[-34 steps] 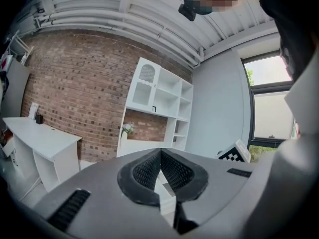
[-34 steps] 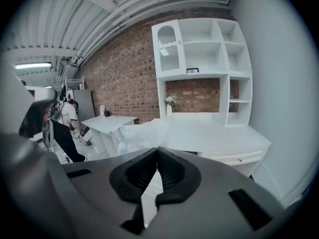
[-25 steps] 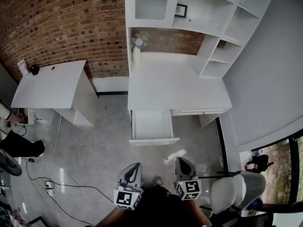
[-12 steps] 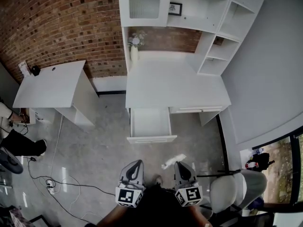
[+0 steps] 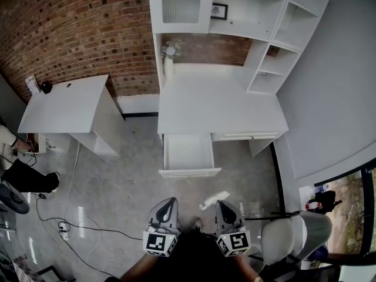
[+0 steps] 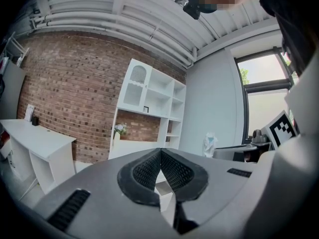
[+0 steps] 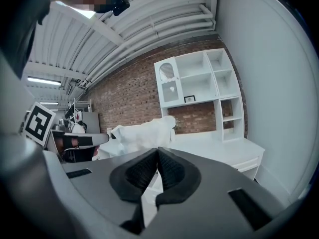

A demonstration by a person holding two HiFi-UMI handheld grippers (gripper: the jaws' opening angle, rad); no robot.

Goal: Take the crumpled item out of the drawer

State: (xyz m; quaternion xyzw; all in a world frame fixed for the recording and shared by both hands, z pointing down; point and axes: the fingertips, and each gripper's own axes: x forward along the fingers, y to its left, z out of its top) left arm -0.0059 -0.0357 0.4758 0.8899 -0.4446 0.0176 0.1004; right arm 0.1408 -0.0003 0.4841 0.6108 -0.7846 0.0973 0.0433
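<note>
Crumpled item (image 5: 215,198) is out of the drawer (image 5: 189,173): in the head view it hangs over the floor at about 5 o'clock from the open drawer, well clear of its front, and the drawer's inside looks bare. It sits right at the tip of your right tongs (image 5: 225,205), spilling off toward their 10 o'clock, with its long axis running roughly from 8 o'clock to 2 o'clock. Your right gripper view settles what the head view leaves vague. There the pads are pressed together at their tips (image 7: 158,149) and the white item (image 7: 142,131) rises straight off that point, leaning toward 10 o'clock, so I judge the right tongs are pinching it by one edge, though the bite itself is too small to see. Your left tongs (image 5: 170,202) hang beside them at 9 o'clock, a little farther from the item. The left gripper view shows those pads (image 6: 160,151) closed on each other with nothing between them, and shows no item at all, only the table (image 6: 130,147) and shelves ahead. The table (image 5: 217,113) lies at 12 o'clock from both tongs, well apart. Any set-down falls to your right hand, and with so slight a hold the item could slip out on a quick swing.
</note>
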